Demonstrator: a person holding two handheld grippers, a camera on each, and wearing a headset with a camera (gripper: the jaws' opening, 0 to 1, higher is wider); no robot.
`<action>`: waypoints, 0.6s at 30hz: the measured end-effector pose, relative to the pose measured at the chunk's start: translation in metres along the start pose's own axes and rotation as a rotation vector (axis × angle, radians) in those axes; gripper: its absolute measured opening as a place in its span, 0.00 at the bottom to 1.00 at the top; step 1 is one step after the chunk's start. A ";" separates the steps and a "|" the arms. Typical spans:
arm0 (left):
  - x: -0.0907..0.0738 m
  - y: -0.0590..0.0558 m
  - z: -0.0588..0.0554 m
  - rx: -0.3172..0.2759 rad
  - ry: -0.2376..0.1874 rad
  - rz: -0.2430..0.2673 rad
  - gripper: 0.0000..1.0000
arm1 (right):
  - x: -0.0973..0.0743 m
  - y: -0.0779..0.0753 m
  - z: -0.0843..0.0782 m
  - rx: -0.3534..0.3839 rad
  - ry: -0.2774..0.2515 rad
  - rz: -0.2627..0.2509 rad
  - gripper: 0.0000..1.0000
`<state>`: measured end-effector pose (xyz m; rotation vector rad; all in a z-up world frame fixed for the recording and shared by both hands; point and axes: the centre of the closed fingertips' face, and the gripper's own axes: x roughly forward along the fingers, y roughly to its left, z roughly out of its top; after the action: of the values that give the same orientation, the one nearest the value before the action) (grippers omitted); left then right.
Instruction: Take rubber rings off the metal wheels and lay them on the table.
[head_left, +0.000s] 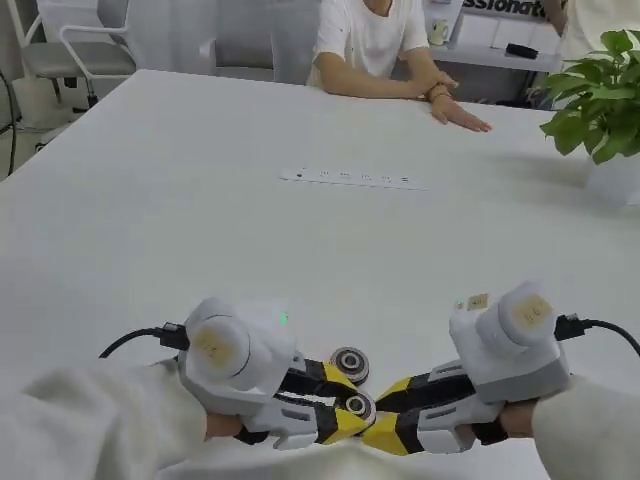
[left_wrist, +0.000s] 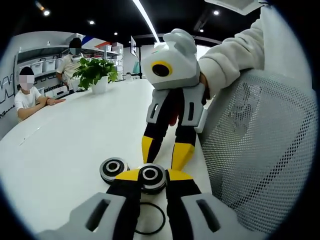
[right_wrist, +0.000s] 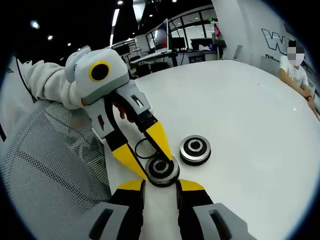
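Note:
A metal wheel sits between the yellow tips of my left gripper, which is shut on it just above the white table's near edge. My right gripper faces it from the other side, open, its tips close to the wheel with nothing between them. A second wheel lies flat on the table beside the held one. One black rubber ring lies loose on the table under the left gripper's jaws.
The white table stretches far ahead. A white power strip lies mid-table. A person sits at the far side with arms on the table. A potted plant stands far right. A mesh chair back is behind the grippers.

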<state>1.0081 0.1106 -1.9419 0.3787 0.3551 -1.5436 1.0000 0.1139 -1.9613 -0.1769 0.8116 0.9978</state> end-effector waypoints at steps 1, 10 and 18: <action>0.000 0.000 0.000 0.001 -0.001 0.000 0.14 | 0.000 0.000 0.000 -0.006 0.001 -0.002 0.23; 0.000 0.002 0.001 -0.028 -0.008 0.009 0.13 | 0.001 0.000 0.001 -0.028 -0.002 -0.005 0.23; -0.005 0.004 0.002 -0.008 -0.010 0.001 0.08 | 0.001 -0.003 0.001 -0.053 -0.002 -0.014 0.20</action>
<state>1.0124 0.1144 -1.9381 0.3648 0.3527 -1.5422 1.0031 0.1135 -1.9615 -0.2264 0.7816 1.0067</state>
